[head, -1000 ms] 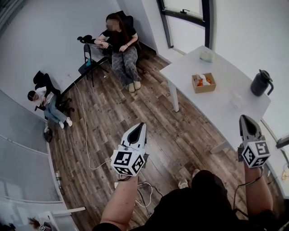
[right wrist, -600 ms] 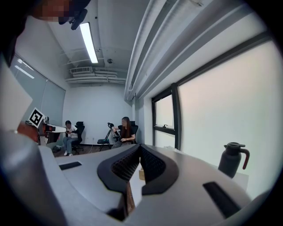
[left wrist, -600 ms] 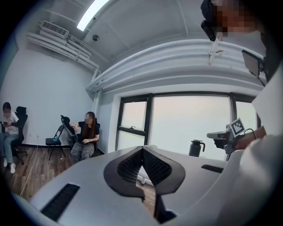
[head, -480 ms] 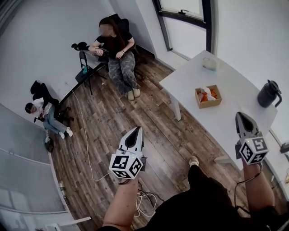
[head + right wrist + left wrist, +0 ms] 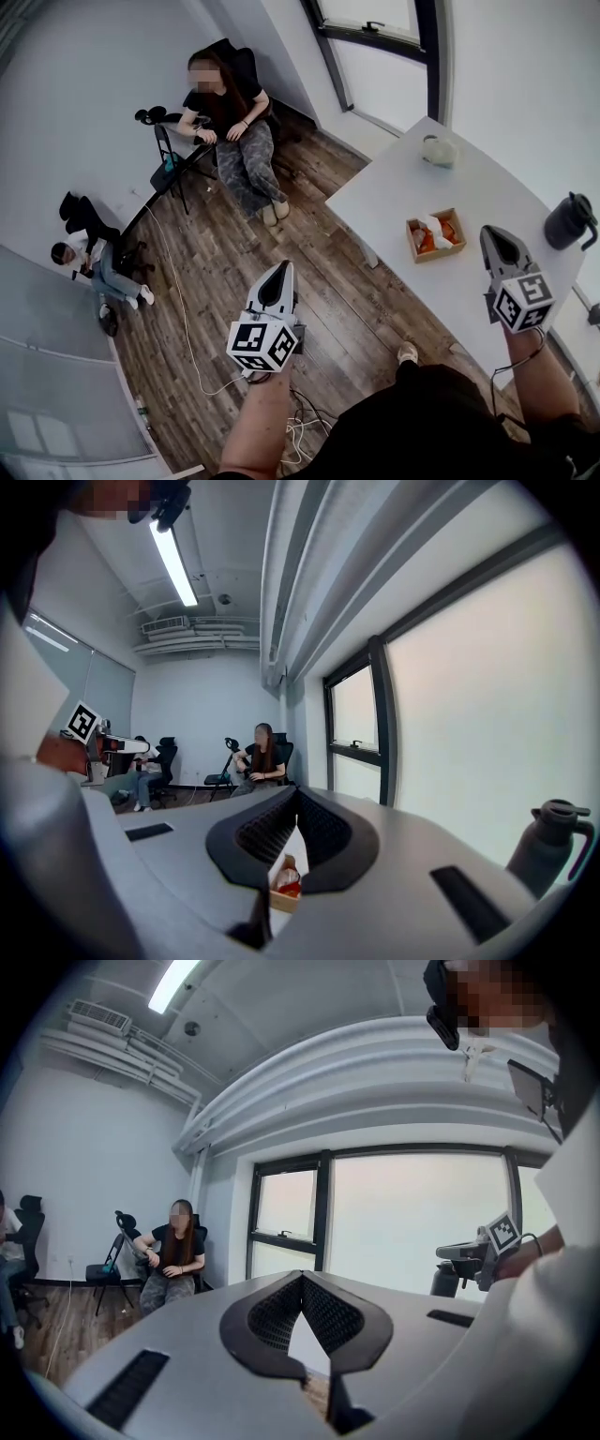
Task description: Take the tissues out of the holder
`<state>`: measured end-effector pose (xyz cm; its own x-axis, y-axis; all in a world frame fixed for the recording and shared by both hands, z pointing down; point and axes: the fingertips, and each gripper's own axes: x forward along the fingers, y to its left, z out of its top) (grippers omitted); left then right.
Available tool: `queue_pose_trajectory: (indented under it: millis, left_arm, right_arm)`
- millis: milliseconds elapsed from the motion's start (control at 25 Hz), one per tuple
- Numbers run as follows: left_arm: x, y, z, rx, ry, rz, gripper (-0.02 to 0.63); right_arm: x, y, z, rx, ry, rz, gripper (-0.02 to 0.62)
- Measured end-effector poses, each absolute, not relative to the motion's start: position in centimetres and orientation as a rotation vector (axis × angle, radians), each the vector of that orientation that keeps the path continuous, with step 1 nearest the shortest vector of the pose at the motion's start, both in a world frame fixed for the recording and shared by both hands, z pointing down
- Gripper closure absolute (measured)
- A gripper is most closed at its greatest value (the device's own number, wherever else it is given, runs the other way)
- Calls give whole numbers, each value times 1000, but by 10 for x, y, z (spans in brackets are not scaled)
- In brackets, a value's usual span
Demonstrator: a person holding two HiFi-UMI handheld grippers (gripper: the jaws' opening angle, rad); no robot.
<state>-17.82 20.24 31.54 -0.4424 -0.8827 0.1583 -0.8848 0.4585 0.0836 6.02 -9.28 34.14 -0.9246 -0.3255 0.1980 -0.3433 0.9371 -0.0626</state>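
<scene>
Both the left gripper (image 5: pixel 281 268) and the right gripper (image 5: pixel 490 232) are pressed together and empty, so the right should spread first, then pinch the tissues (image 5: pixel 433 228) just above the holder (image 5: pixel 437 255).

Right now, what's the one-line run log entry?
phase: pre-grasp | tissue holder: on table, tissues inside, untouched | left gripper: shut, empty | right gripper: shut, empty, apart from tissue holder

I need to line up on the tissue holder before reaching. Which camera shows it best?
The head view: the tissue holder sits whole on the white table, tissue poking up. The right gripper view catches only a sliver of it below its closed jaw tips. The left gripper view doesn't show it.
</scene>
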Motion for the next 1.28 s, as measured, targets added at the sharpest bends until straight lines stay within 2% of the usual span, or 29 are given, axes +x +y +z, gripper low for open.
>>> queue_pose_trajectory:
  millis: [600, 1280]
  left_arm:
    - [-238, 105, 337, 1583, -2481, 99, 601]
    - [-326, -86, 362, 2072, -2073, 112, 601]
  right_arm:
    - [-2, -170, 384, 523, -2901, 240, 589]
    - [-18, -216, 406, 1040, -2708, 294, 589]
